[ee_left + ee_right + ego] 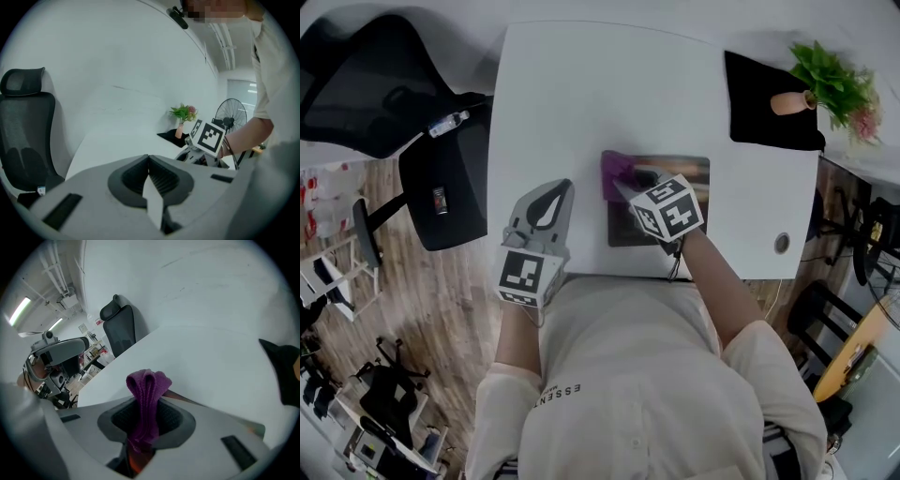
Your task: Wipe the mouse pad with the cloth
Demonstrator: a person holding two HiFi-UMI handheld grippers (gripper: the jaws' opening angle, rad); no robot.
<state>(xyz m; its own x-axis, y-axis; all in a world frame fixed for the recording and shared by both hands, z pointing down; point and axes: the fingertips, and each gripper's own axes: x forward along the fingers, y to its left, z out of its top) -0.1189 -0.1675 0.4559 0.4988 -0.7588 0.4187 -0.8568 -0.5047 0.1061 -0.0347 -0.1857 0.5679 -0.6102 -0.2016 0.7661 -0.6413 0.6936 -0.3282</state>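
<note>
1 cloth (617,171) pinched by right gripper (628,186) on mouse pad (694,180); left gripper (555,191) jaws together.

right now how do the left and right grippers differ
The right gripper is shut on the purple cloth; the left gripper is shut on nothing. The right gripper is over the mouse pad; the left gripper is beside it, over the table. Both are grey.
</note>
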